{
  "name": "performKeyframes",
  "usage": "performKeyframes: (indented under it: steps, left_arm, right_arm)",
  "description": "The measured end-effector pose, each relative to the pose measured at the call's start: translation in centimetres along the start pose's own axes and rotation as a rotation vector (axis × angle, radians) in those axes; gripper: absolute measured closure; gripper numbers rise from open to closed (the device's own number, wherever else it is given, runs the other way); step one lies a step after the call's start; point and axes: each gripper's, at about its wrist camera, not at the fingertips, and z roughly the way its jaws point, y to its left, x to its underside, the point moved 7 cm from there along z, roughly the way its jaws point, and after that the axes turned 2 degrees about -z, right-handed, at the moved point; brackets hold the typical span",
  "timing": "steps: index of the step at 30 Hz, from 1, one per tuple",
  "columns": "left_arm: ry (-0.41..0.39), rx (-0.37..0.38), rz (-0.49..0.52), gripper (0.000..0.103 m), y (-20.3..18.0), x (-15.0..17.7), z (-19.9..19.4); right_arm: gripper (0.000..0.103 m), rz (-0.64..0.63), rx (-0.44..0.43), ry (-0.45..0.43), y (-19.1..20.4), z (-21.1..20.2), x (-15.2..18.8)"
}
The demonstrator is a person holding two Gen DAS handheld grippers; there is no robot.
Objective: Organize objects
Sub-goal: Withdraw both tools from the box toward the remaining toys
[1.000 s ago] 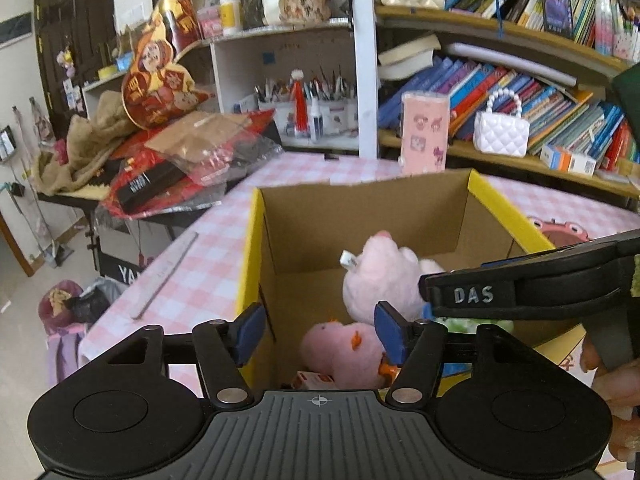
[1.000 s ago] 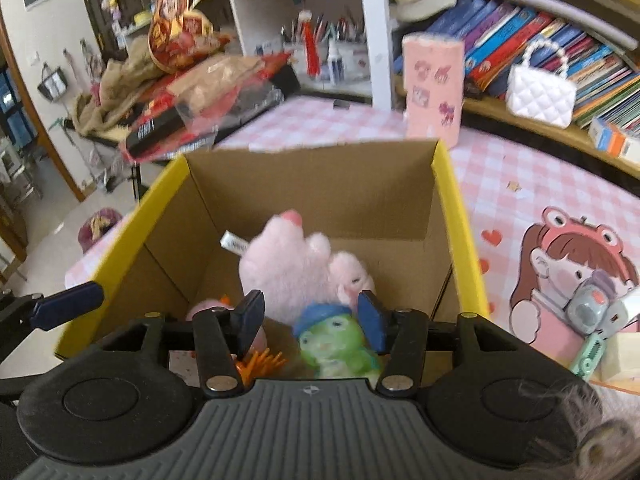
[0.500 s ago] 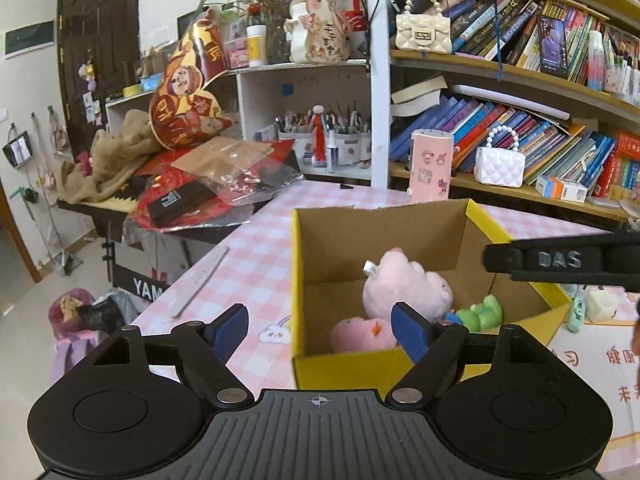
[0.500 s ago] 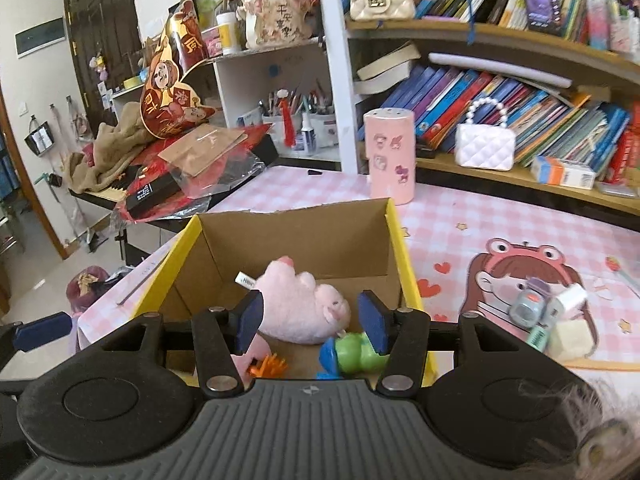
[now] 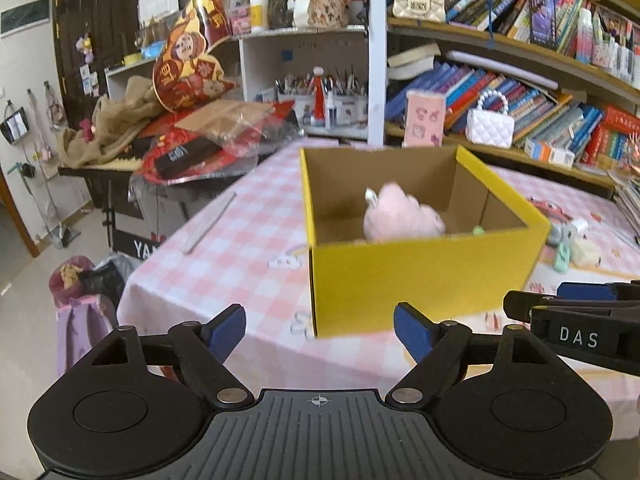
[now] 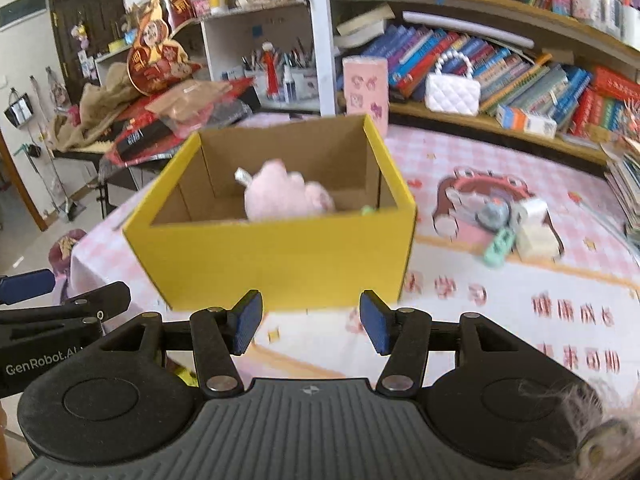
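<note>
A yellow cardboard box (image 5: 420, 276) (image 6: 280, 256) stands open on the pink checked table. A pink plush toy (image 5: 400, 216) (image 6: 284, 196) lies inside it, and a bit of a green toy (image 6: 367, 211) shows at the box's near wall. My left gripper (image 5: 320, 330) is open and empty, in front of the box and short of it. My right gripper (image 6: 310, 322) is open and empty, also just before the box's near wall. The right gripper's arm shows at the right of the left wrist view (image 5: 576, 332).
Small toys and a white block (image 6: 520, 224) lie on a cartoon mat right of the box. A pink canister (image 6: 366, 88) stands behind the box. A ruler (image 5: 208, 222) lies near the table's left edge. Bookshelves (image 6: 500, 64) line the back.
Both grippers have pulled back out of the box and away from it, towards the table's near edge. The left jaws have opened wider. The toys stay in the box.
</note>
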Motion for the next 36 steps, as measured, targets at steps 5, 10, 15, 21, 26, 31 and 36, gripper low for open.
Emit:
performKeyframes:
  steps: [5, 10, 15, 21, 26, 31, 36]
  left_arm:
    - [0.051, 0.026, 0.007, 0.018, -0.4, 2.0, -0.4]
    - [0.067, 0.048, 0.038, 0.015, -1.1, 3.1, -1.0]
    - [0.086, 0.081, 0.07, 0.014, -2.1, 3.9, -1.4]
    - [0.114, 0.127, 0.108, 0.012, -4.0, 4.6, -1.3]
    - [0.123, 0.173, 0.148, 0.01, -5.9, 4.8, -1.0]
    - [0.135, 0.218, 0.189, 0.01, -8.2, 4.7, -0.5]
    - [0.141, 0.262, 0.222, 0.01, -10.5, 4.5, 0.1]
  right_arm:
    - [0.045, 0.01, 0.022, 0.032, 0.0, -0.9, 2.5]
    - [0.043, 0.039, 0.043, 0.046, -0.5, -1.8, 3.9]
    - [0.04, 0.063, 0.084, 0.064, -1.4, -2.7, 5.4]
    - [0.035, 0.087, 0.147, 0.09, -2.9, -3.5, 6.8]
    - [0.032, 0.12, 0.196, 0.103, -4.8, -4.0, 7.5]
    - [0.031, 0.163, 0.249, 0.114, -6.9, -4.5, 8.0]
    - [0.029, 0.197, 0.299, 0.116, -9.1, -5.1, 8.3]
